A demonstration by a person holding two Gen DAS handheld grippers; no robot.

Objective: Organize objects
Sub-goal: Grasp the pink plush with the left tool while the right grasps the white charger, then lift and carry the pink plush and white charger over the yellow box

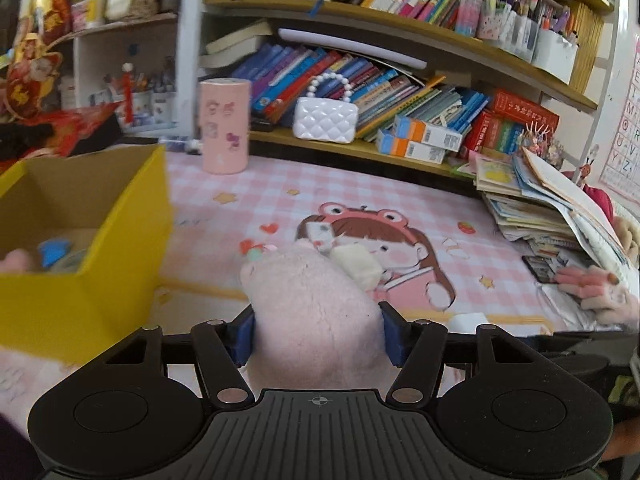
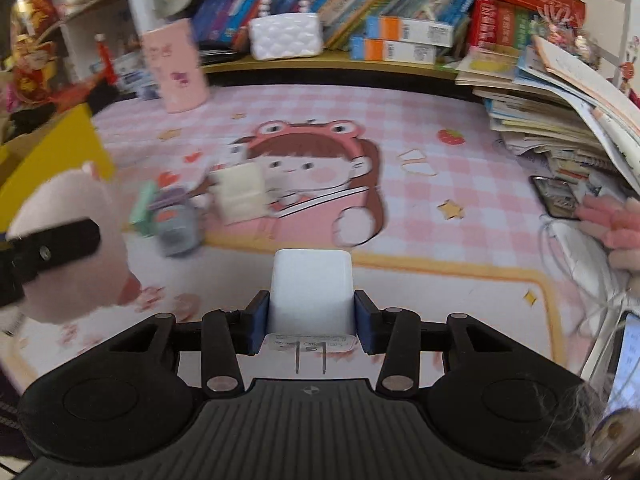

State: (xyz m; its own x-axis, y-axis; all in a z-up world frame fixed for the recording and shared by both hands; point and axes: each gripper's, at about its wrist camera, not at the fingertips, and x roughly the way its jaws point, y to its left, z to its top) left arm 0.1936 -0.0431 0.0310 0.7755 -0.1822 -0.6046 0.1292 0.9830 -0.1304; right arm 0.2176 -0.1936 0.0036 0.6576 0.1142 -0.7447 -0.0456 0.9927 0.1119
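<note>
My left gripper (image 1: pixel 318 338) is shut on a pink plush toy (image 1: pixel 312 312), its blue pads pressing both sides; the toy (image 2: pixel 68 256) also shows at the left of the right wrist view. My right gripper (image 2: pixel 311 326) is shut on a white plug charger (image 2: pixel 311 292), prongs pointing back toward the camera. An open yellow cardboard box (image 1: pixel 120 240) stands to the left on the pink checked mat (image 1: pixel 460 208), with a blue item (image 1: pixel 54 252) inside. On the mat lie a cream block (image 2: pixel 240 196), a small grey toy (image 2: pixel 176 228) and a green piece (image 2: pixel 144 208).
A pink cylinder tin (image 1: pixel 225 126) stands at the back of the mat. A white quilted bag (image 1: pixel 325 120) sits on the shelf among books. A pile of booklets (image 1: pixel 540 208) and a phone (image 2: pixel 556 198) crowd the right side, with a pink fluffy item (image 2: pixel 608 224) beside them.
</note>
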